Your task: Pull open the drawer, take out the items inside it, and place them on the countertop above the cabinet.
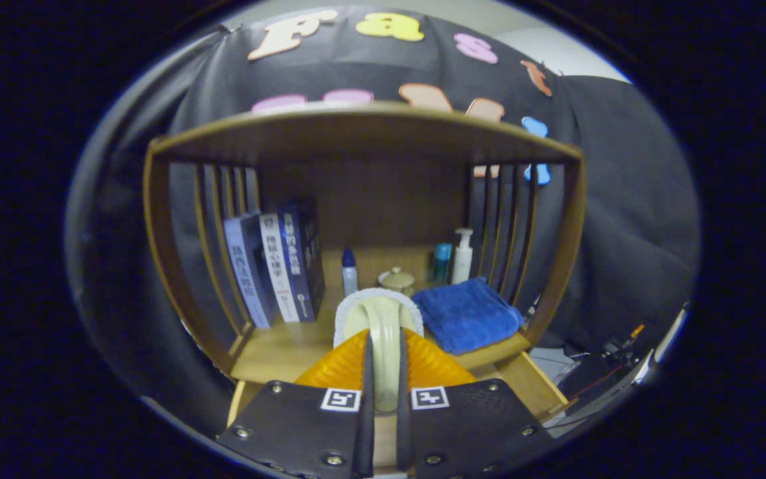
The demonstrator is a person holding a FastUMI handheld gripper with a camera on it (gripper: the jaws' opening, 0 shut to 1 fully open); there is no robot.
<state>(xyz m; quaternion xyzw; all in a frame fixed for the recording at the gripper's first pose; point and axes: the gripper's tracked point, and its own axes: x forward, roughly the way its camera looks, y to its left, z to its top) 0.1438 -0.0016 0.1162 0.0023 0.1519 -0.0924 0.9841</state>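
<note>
Tongs [383, 399] are pinched nearly closed on the cream handle of a brush [378, 319], both orange fingers [336, 366] pressing its sides. Its white-edged head rests on the countertop [276, 352] beside a folded blue towel [466, 314]. Three books [276, 266] stand at left; their spine writing is too blurred to read. Bottles [461, 256] stand behind.

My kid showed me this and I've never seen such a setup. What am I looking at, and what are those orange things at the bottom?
A person holds a hand gripper; its camera looks forward along its two orange fingers. The gripper is shut on a cream brush handle, whose white fluffy pad sits just ahead. Beyond it is a wooden shelf unit: upright books on one side, a folded blue towel on the other, with a small bottle, a lidded jar and a pump bottle behind.
</note>
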